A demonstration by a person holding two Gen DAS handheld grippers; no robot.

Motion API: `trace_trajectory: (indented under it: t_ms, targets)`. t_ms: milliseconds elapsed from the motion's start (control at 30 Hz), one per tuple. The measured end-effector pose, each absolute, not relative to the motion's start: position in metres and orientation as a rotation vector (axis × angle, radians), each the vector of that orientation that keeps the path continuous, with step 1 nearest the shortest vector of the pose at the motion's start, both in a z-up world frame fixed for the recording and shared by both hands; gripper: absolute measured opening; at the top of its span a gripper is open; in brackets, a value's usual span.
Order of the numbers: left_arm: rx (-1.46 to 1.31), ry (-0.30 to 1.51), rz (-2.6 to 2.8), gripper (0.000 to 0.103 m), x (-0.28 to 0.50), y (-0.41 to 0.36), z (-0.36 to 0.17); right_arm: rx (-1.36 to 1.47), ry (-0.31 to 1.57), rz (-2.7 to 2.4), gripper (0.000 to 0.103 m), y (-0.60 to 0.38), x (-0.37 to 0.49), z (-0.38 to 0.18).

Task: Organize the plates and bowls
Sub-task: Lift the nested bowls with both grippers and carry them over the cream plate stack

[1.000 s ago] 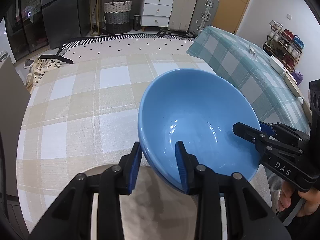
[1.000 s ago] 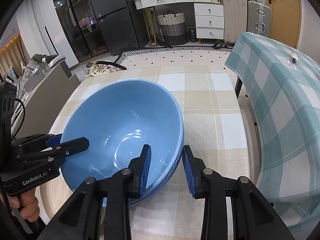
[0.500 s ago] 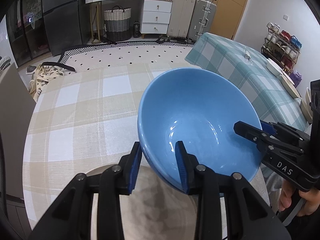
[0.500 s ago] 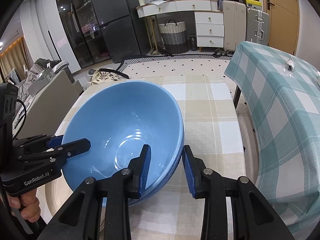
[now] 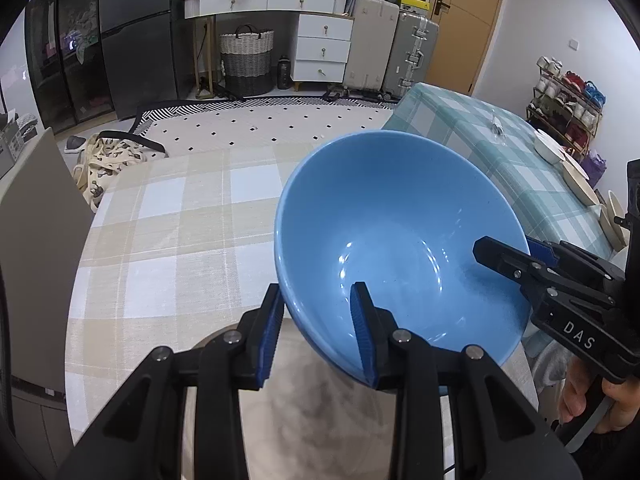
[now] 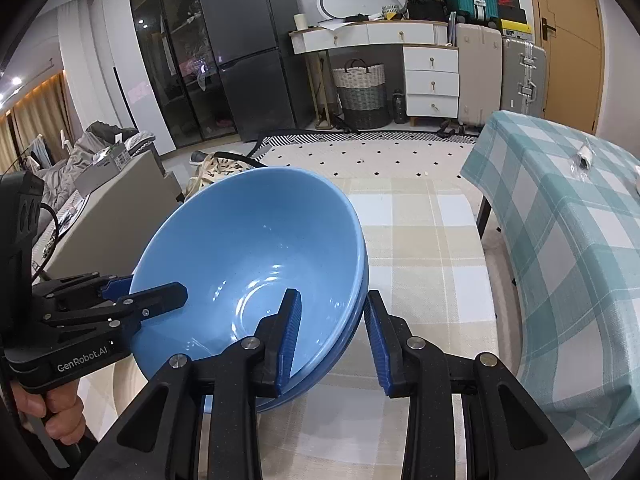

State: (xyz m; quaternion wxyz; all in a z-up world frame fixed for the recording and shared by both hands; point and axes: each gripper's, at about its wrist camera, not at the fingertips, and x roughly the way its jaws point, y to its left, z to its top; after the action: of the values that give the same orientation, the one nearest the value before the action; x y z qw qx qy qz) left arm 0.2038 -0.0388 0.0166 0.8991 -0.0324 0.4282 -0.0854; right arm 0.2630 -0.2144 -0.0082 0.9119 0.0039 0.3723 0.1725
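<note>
A large blue bowl [image 5: 392, 216] [image 6: 248, 232] hangs tilted above the beige checked table [image 5: 180, 216] [image 6: 432, 248]. In the right wrist view a second blue rim shows just under the first, so two bowls seem to be nested. My left gripper [image 5: 316, 292] [image 6: 160, 292] is shut on the bowl's near left rim, one finger inside and one outside. My right gripper [image 6: 332, 298] [image 5: 500, 252] is shut on the opposite rim the same way. A pale round plate [image 5: 288, 400] lies on the table under the bowl.
A second table with a teal checked cloth [image 5: 480, 140] [image 6: 580, 240] stands to the right and carries white dishes [image 5: 552, 148] at its far end. A grey cabinet side [image 5: 32, 220] borders the beige table on the left. A person's hand [image 6: 56, 412] holds the left gripper's handle.
Both grippers have risen with the bowl held between them. The table has dropped lower in both views and more of the room behind shows. Neither grip has changed.
</note>
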Motion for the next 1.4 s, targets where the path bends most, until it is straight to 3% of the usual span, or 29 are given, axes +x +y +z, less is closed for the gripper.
trace_trajectory:
  t_ms: [1400]
  targets:
    - [-0.07,0.864,-0.028,0.033,0.131,0.022,0.034,-0.057,0.732,0.562,0.034,-0.147,0.214,0.007]
